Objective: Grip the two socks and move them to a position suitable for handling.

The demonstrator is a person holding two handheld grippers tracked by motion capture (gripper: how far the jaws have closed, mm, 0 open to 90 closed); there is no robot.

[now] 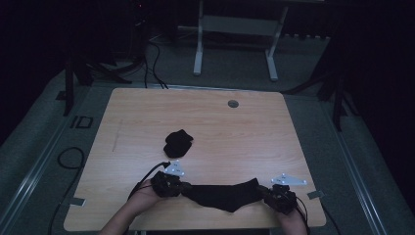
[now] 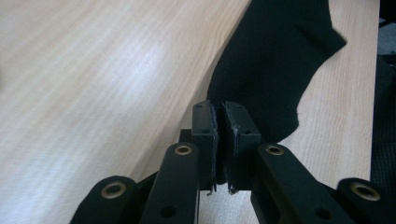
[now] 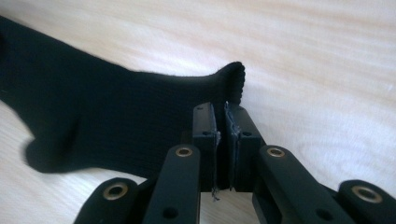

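A black sock is stretched flat between my two grippers near the front edge of the wooden table. My left gripper is shut on the sock's left end; in the left gripper view the sock runs away from the pinched jaws. My right gripper is shut on the sock's right end. In the right gripper view the ribbed cuff pokes up between the closed jaws, and the sock's body spreads off to the left. A second black sock lies bunched mid-table.
A round grommet hole sits near the table's far edge. A white desk frame stands on the floor beyond. Cables trail on the floor to the left of the table.
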